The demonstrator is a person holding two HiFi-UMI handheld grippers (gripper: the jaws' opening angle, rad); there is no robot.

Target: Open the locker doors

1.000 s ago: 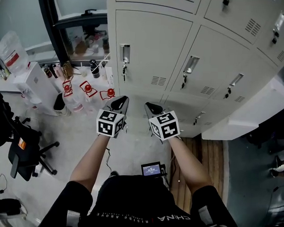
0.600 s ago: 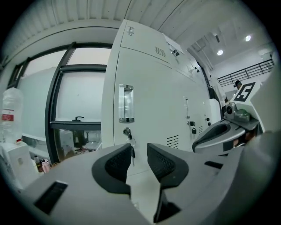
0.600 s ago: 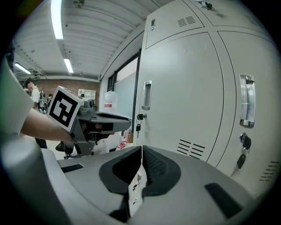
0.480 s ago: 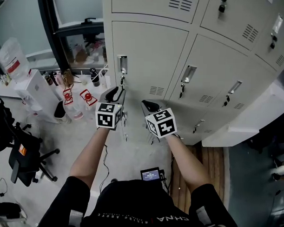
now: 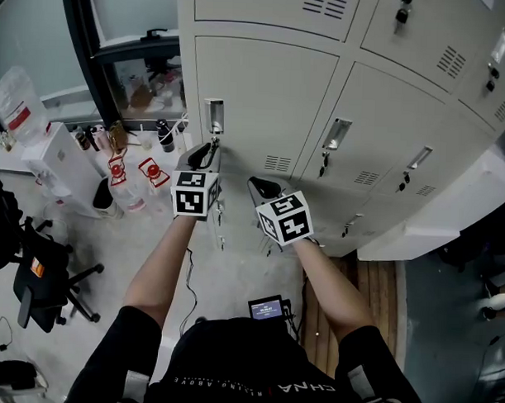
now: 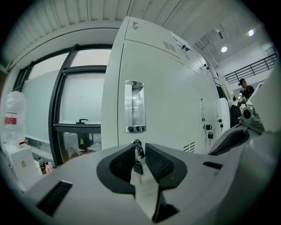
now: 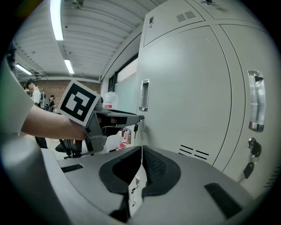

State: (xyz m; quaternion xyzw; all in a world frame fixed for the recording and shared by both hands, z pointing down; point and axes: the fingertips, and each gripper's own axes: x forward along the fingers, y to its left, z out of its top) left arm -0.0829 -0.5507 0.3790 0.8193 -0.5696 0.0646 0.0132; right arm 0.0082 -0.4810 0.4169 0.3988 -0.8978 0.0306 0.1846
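Grey, ribbed fingers of the left gripper [image 6: 139, 151] stand narrowly apart with the key [image 6: 138, 166] dangling between them, right at the lock under the recessed handle [image 6: 134, 107]; a firm pinch is not evident. The right gripper [image 7: 141, 154] hangs idle just beside it, fingers pressed together on nothing. The likely risk is closing on the loose hanging key instead of the one seated in the lock, so a twist would slip and the locker door [image 5: 264, 98] would remain latched. Since the handle sits at the door's left edge, it probably swings toward the right gripper. Bottles [image 5: 125, 184] crowd the floor to the left, an office chair [image 5: 35, 272] farther off.
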